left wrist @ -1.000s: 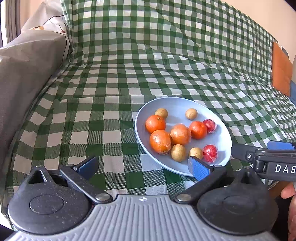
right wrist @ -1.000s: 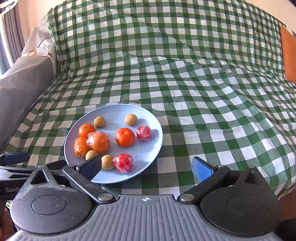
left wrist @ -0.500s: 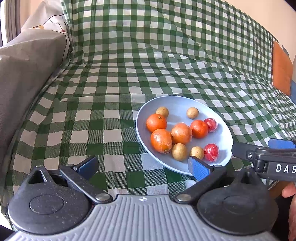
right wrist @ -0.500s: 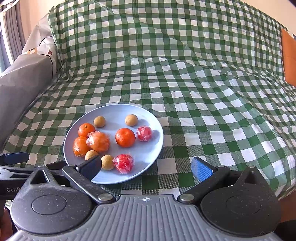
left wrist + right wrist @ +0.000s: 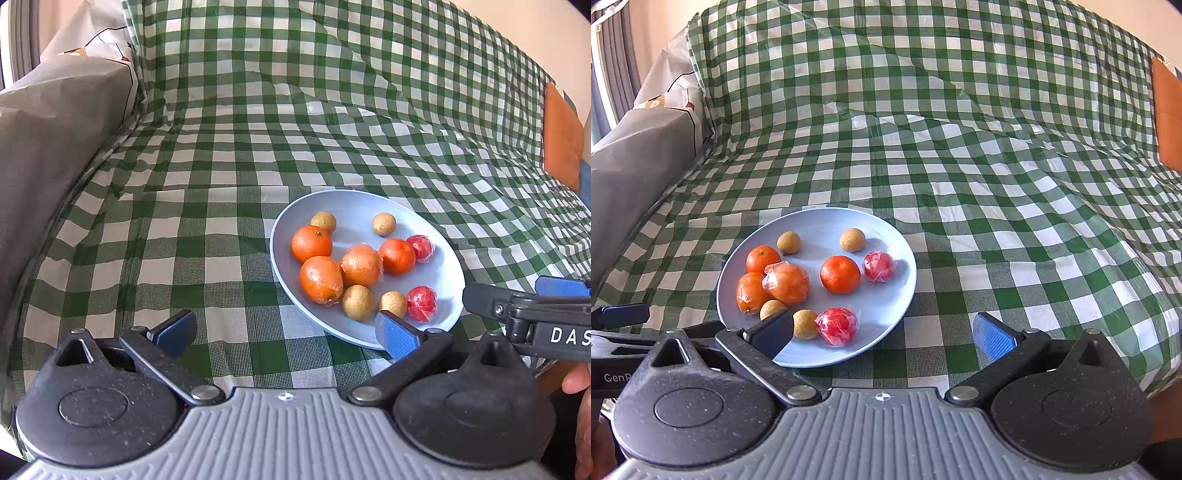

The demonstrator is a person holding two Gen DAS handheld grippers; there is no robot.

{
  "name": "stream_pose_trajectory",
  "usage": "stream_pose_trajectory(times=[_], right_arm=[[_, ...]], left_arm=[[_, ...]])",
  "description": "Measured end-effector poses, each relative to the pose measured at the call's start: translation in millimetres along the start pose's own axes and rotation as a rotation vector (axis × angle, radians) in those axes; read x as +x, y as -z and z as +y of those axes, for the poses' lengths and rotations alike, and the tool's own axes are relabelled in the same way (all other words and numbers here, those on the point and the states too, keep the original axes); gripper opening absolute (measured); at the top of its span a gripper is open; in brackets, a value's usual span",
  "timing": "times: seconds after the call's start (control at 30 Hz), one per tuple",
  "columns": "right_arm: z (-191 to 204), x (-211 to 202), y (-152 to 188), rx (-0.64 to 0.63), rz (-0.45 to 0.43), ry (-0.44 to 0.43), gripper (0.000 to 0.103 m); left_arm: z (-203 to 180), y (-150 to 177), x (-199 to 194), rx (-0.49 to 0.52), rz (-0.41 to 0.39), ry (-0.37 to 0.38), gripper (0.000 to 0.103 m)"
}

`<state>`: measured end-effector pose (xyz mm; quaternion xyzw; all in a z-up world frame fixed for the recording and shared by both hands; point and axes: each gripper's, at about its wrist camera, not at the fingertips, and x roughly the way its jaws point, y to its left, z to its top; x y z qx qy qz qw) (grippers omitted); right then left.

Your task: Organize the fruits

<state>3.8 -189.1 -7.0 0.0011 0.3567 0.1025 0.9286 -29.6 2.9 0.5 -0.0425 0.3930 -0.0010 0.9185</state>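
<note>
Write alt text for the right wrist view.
A light blue plate on a green checked cloth holds four oranges, four small tan fruits and two plastic-wrapped red fruits. The open right gripper hovers near the plate's front rim, holding nothing.

Your left gripper [image 5: 286,334] is level and low, jaws spread wide with nothing between the blue pads. Your right gripper [image 5: 882,334] sits alongside it, pointing the same way, jaws just as wide and bare. Each tool shows at the edge of the other's view, and your right hand's [image 5: 581,406] fingers wrap its handle.
</note>
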Motion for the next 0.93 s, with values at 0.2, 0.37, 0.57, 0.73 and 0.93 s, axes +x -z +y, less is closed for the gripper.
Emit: stream_pose_trajectory(times=[0.2, 0.37, 0.57, 0.73, 0.93], right_arm=[[0, 0, 0, 0.0, 0.0, 0.0, 0.102], [0, 0, 0, -0.001, -0.002, 0.0, 0.102], [-1, -3, -2, 0.019, -0.015, 0.012, 0.102], [0, -5, -2, 0.025, -0.027, 0.017, 0.102], [-5, -7, -7, 0.056, -0.053, 0.024, 0.102]], left_arm=[[0, 0, 0, -0.001, -0.001, 0.0, 0.103], [0, 0, -1, -0.001, -0.001, 0.003, 0.103], [-6, -1, -2, 0.024, -0.016, 0.016, 0.103], [-12, -1, -4, 0.06, -0.045, 0.029, 0.103], [-13, -5, -3, 0.06, -0.066, 0.042, 0.103]])
